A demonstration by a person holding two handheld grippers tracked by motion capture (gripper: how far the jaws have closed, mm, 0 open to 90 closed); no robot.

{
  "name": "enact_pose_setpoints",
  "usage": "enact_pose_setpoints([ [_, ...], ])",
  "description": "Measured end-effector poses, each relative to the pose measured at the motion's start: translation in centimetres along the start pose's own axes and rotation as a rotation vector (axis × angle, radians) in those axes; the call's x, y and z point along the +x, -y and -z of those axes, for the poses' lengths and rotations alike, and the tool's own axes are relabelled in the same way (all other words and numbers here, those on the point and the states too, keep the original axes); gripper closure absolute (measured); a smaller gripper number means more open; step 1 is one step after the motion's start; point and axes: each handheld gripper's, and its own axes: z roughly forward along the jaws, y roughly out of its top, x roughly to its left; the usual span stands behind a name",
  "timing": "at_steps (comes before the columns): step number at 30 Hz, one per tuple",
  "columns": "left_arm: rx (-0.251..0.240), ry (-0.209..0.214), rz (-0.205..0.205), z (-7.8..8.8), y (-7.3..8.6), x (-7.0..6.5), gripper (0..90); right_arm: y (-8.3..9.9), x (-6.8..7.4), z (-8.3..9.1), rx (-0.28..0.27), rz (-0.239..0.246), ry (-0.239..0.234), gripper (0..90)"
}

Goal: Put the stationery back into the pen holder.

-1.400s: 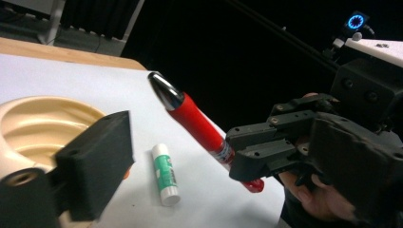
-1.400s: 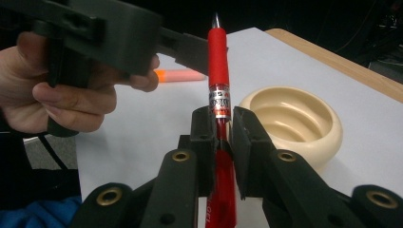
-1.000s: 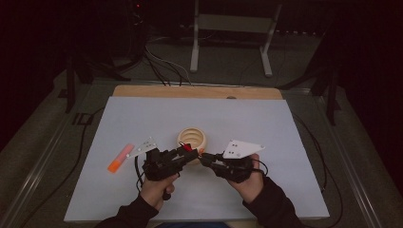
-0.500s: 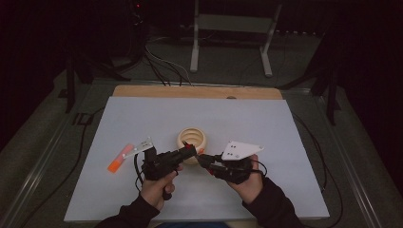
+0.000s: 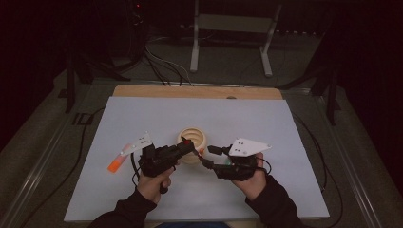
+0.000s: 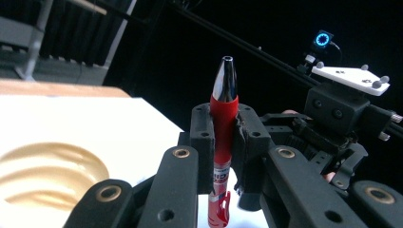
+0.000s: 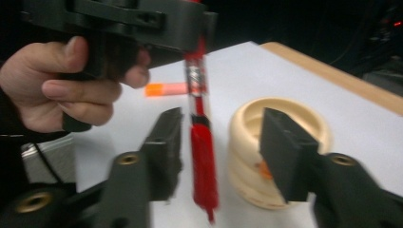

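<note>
Since half a second ago our right gripper [image 5: 207, 156] has just been opening and backed off toward 3 o'clock; its jaws now stand apart on either side of the red pen [image 7: 202, 156] without touching it. We hold our left gripper [image 6: 223, 130] clenched on that pen, tip upward, at 6 o'clock of the cream ring stand [image 5: 192, 140]. At 9 o'clock lies an orange marker [image 5: 116, 165].

High view sits above the near side, looking down over the whole table [image 5: 294, 142]. Both gripper views ride super close and share the red pen [image 6: 223, 118] and wooden bowl [image 7: 285, 156].
</note>
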Motion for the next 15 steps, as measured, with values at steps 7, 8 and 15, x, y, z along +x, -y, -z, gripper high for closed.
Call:
enact_pose_setpoints([
  [7, 0.004, -0.030, -0.037, 0.2, -1.4, 0.4, 81.2, 0.8, -1.7, 1.2, -0.022, -0.067, 0.061, 30.2],
  [8, 0.005, -0.035, -0.042, 0.2, -1.5, 0.5, 81.2, 0.9, -1.9, 1.3, -0.024, -0.072, 0.069, 28.2],
  [15, 0.017, -0.040, -0.066, 0.1, -2.7, 0.8, 81.2, 1.6, -2.9, 2.1, -0.044, -0.105, 0.119, 14.9],
])
